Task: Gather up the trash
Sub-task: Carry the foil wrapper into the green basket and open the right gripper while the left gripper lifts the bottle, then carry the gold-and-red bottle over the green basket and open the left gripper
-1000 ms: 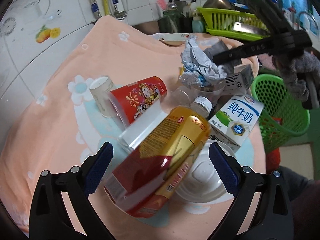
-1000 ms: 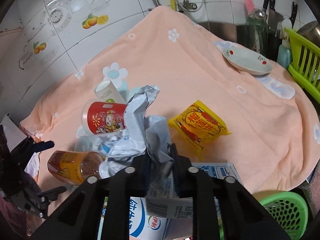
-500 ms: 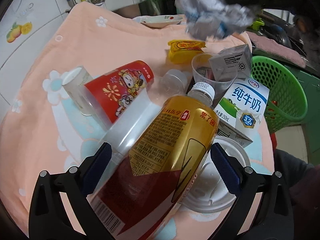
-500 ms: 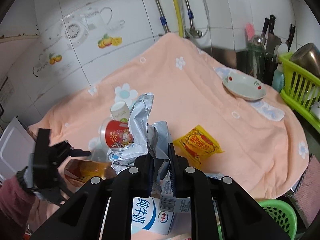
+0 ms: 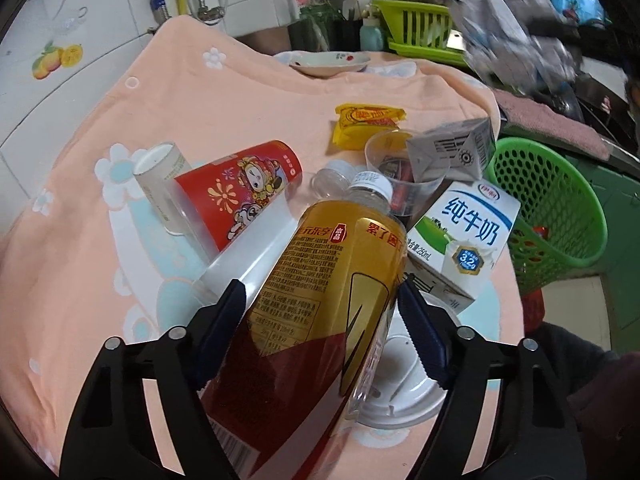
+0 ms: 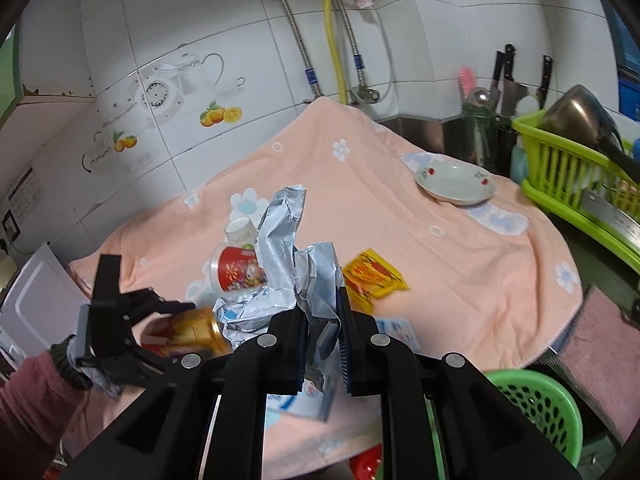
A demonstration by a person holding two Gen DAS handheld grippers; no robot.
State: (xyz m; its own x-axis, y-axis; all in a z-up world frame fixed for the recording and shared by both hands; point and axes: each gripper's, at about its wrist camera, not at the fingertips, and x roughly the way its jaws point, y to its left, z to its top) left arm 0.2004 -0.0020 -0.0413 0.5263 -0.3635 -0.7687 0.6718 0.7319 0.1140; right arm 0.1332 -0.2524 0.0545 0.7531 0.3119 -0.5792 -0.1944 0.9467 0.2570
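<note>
Closing around the gold drink bottle [image 5: 336, 280] lying nearest on the peach cloth [image 5: 120, 128], the left gripper [image 5: 320, 316] hasn't pinched it; farther right, the right gripper [image 6: 322, 316] pinches crumpled foil [image 6: 288, 248] near the green basket [image 6: 540, 408].

Your fisheye views bend hard at dark vignetted corners; even indoor light, soft shadows, and motion blur smears the crumpled foil [image 5: 516, 40] above the green basket [image 5: 560, 200].

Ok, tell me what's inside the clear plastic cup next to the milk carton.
The clear plastic cup holds a grey folded carton that pokes out over its rim, with a dark, reddish wrapper below it. The cup's bottom is hidden behind the bottle cap and the milk carton.
</note>
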